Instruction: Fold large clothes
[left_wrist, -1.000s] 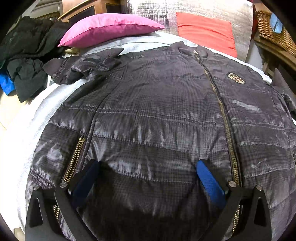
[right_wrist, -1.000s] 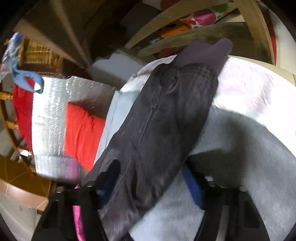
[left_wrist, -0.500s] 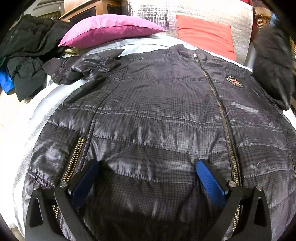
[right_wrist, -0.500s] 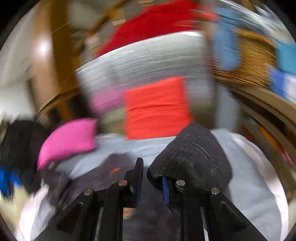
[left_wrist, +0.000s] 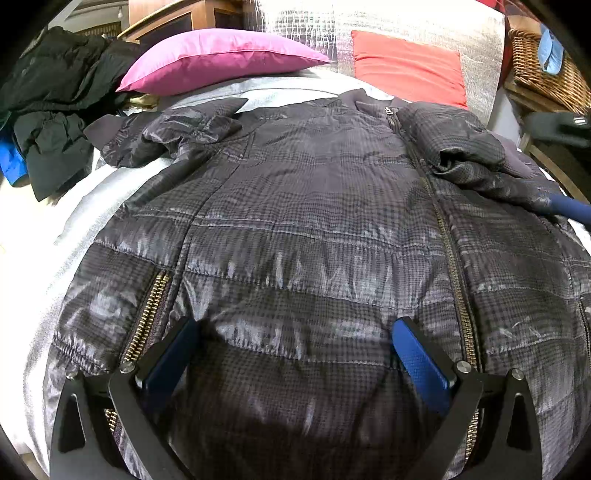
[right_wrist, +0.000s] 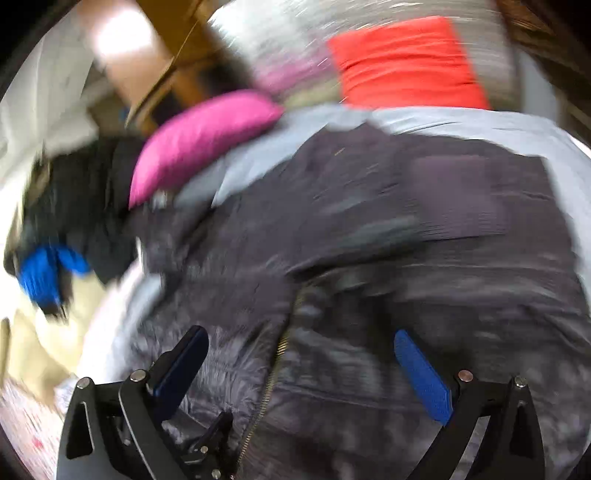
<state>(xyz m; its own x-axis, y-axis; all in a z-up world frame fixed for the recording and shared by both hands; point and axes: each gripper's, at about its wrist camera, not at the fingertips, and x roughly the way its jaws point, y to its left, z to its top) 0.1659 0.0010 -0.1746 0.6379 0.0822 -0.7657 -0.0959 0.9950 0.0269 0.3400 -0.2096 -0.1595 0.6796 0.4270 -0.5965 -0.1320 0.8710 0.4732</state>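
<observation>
1. Jacket (left_wrist: 317, 236) lies flat on bed (left_wrist: 74, 206), collar toward pillows (left_wrist: 221, 59), hem toward you.
2. Right sleeve (left_wrist: 469, 155) now folded across chest.
3. Your left tongs (left_wrist: 295, 354) and right tongs (right_wrist: 299, 365) gape, empty; right just released sleeve.

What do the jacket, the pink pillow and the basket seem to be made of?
Jacket: probably quilted nylon or polyester, glossy, with stitched puffy bands and a metal zip.
Pink pillow: smooth woven fabric with a slight sheen; fibre unclear.
Basket: woven wicker or rattan, matte brown strands.

Blurred view: right gripper (right_wrist: 299, 354) with blue-padded fingers spread wide above dark checked quilted jacket (right_wrist: 369, 258) on grey bedsheet (right_wrist: 461, 123), magenta pillow (right_wrist: 199, 140) and red cushion (right_wrist: 406, 62) behind.
</observation>
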